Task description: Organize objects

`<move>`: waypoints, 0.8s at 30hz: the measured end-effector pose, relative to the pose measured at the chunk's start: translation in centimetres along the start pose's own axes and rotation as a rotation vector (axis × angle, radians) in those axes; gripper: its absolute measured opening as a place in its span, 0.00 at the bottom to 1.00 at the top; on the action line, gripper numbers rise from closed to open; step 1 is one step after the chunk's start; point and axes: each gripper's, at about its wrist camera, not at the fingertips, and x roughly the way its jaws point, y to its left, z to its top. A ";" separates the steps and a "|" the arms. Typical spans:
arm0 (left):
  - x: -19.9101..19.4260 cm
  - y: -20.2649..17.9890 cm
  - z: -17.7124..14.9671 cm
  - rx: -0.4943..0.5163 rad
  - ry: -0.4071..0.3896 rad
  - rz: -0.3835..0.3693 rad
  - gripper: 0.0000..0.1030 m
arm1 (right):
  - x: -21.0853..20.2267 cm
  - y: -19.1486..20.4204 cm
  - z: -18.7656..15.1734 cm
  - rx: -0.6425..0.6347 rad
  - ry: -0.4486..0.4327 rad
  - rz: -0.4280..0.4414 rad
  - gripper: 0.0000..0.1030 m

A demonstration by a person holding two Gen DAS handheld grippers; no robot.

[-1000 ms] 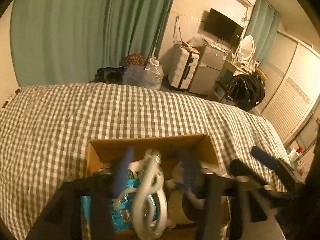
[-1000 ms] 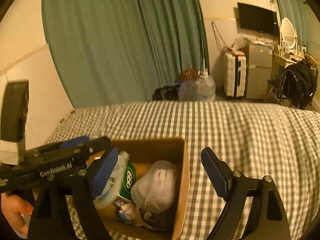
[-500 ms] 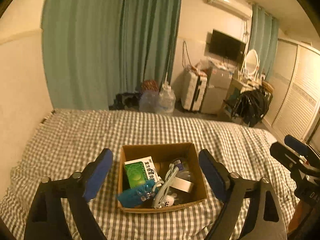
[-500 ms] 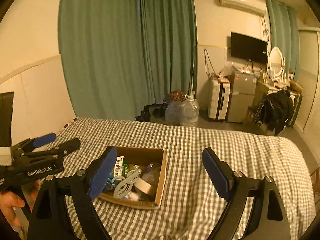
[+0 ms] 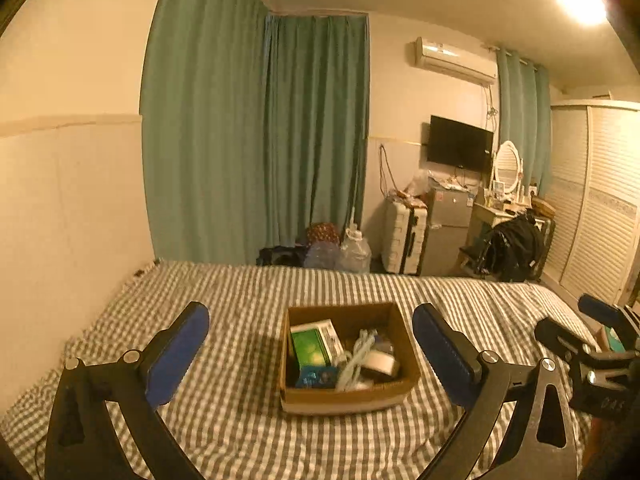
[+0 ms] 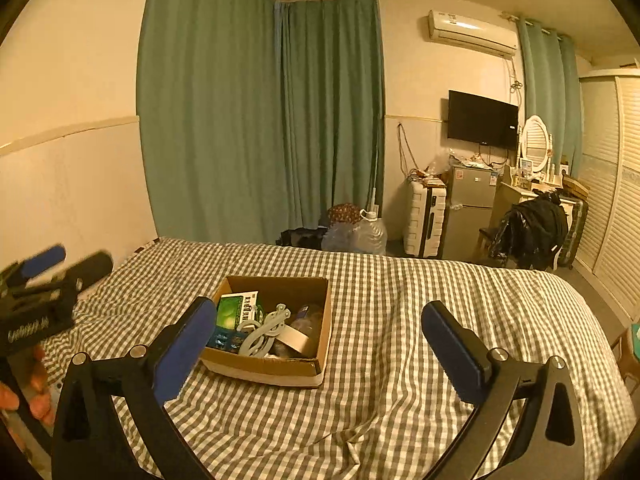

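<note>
Pulled back and up from the cardboard box [image 5: 348,394], left gripper [image 5: 310,350] and right gripper [image 6: 316,344] both released, empty. Green carton [image 5: 311,346], white hanger [image 6: 262,330], tape roll [image 5: 378,362] already boxed ahead of fingers; seemingly finished.

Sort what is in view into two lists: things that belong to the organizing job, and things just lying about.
Job:
cardboard box
green carton
pale plastic hanger
tape roll
left gripper, open
right gripper, open

Lying about:
water jugs
white suitcase
small fridge
black jacket
</note>
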 end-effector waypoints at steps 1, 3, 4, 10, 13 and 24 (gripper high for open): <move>0.0 0.2 -0.6 -0.001 0.005 -0.008 1.00 | 0.3 0.1 -0.7 -0.006 -0.009 -0.013 1.00; 0.3 0.5 -2.4 -0.010 0.005 -0.003 1.00 | 0.8 0.1 -1.6 -0.015 -0.025 -0.038 1.00; 0.3 0.7 -3.1 -0.016 0.000 0.006 1.00 | 1.4 0.1 -2.5 -0.020 -0.035 -0.057 1.00; 3.0 0.8 -8.1 -0.002 -0.008 0.085 1.00 | 5.9 -0.5 -6.9 -0.003 -0.043 -0.095 1.00; 4.6 0.5 -9.9 0.025 0.015 0.127 1.00 | 7.9 -0.3 -8.5 -0.039 -0.022 -0.113 1.00; 6.4 0.2 -12.0 0.037 0.075 0.131 1.00 | 9.5 -0.8 -10.2 -0.024 0.004 -0.088 1.00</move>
